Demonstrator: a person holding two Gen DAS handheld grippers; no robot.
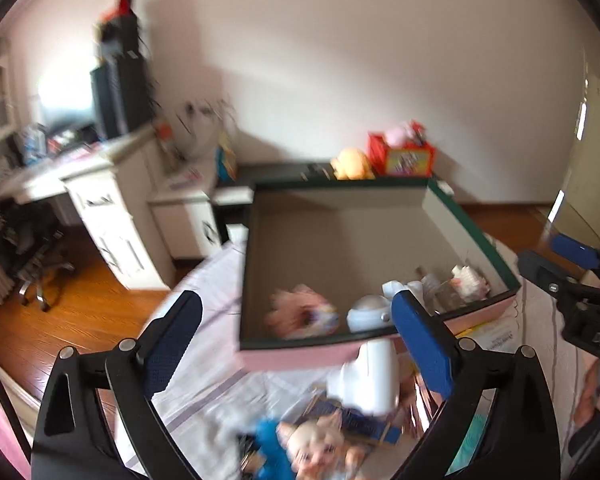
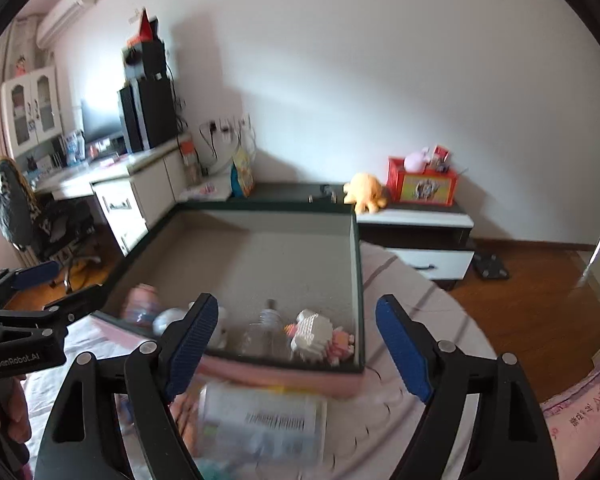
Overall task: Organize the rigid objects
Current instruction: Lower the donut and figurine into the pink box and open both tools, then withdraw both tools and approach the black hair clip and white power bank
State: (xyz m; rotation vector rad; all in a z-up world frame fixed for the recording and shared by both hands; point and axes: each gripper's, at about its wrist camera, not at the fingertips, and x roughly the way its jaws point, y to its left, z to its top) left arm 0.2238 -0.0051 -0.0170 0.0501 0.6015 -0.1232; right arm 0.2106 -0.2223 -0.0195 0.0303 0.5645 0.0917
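Observation:
A wide box [image 1: 300, 354] with pink outer walls, a dark green rim and a grey inside lies on the bed. In it are a pink doll [image 1: 300, 314], a white round piece [image 1: 366, 312], a clear jar [image 2: 266, 330] and a white block figure [image 2: 316, 334]. My left gripper [image 1: 298, 304] stands open before the box's near wall. A blurred white object [image 1: 370, 378] sits low between its fingers, with no pad pressing on it. A pig figurine [image 1: 320, 446] lies below it. My right gripper [image 2: 297, 306] is open over a blurred barcode-labelled pack [image 2: 260, 424].
The striped bedsheet [image 1: 204, 392] carries loose items near the camera. A white desk [image 2: 132, 196] and office chair [image 2: 32, 216] stand left. A low cabinet [image 2: 416, 220] with an orange plush [image 2: 366, 192] and red box [image 2: 422, 184] stands behind. Wooden floor [image 2: 532, 296] lies right.

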